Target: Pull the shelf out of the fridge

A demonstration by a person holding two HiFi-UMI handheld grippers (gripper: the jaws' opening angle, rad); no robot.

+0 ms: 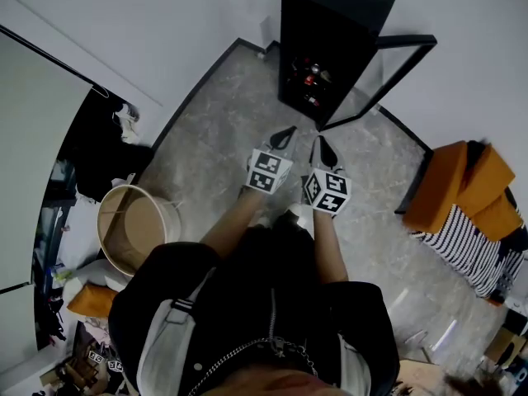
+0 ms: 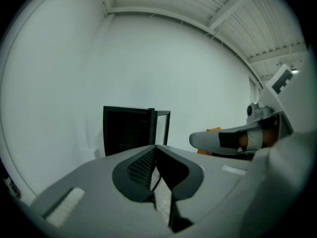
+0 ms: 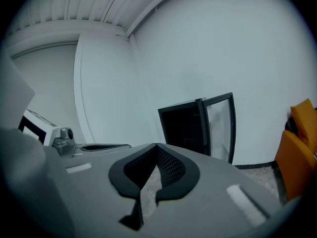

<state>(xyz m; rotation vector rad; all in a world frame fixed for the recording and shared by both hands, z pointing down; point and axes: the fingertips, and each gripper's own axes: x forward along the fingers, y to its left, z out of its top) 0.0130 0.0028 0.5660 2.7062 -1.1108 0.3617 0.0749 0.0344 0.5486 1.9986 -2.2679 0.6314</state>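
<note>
While the head view looks down, the left gripper (image 1: 289, 132) and right gripper (image 1: 320, 142) point at the black fridge (image 1: 330, 31). It stands well apart, door (image 1: 398, 71) open, a shelf (image 1: 310, 85) dimly visible inside.

Left gripper view: jaws pressed together, empty, fridge ahead.

Right gripper view: jaws likewise together, holding nothing; an orange chair (image 3: 302, 148) sits right of the fridge.

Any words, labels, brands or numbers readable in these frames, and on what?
No readable text anywhere.
Left marker cube and right marker cube: black-and-white square patterns only, no letters.
Items inside the fridge: any labels too small to read.
</note>
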